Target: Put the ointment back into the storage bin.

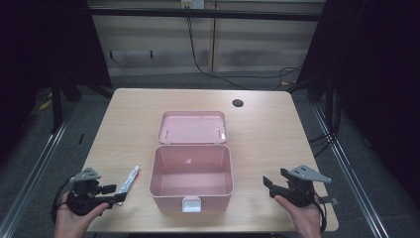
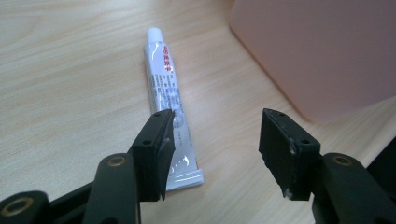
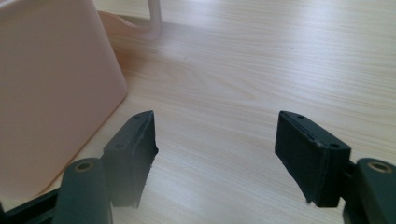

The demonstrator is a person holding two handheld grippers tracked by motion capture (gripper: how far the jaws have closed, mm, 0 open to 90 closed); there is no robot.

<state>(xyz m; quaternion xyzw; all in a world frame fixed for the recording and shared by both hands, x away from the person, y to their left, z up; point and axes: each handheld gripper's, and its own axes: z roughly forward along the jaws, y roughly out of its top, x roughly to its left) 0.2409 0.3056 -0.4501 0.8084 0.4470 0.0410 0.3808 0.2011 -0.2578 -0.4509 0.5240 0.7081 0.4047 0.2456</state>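
Note:
A pink box (image 1: 191, 178) stands open in the middle of the wooden table (image 1: 267, 134), its lid (image 1: 193, 127) laid flat behind it. A white tube (image 1: 129, 178) with red print lies on the table left of the box. My left gripper (image 1: 113, 194) is open at the front left, just short of the tube's crimped end. In the left gripper view the tube (image 2: 164, 84) runs past the inner side of the left jaw, the box wall (image 2: 322, 51) at upper right. My right gripper (image 1: 269, 186) is open at the front right, a little off the box wall (image 3: 46, 93), with bare table between its jaws.
A round cable hole (image 1: 237, 103) sits near the table's far right edge. Cables (image 1: 198, 59) trail over the floor behind the table. Dark frames and rails stand along both sides.

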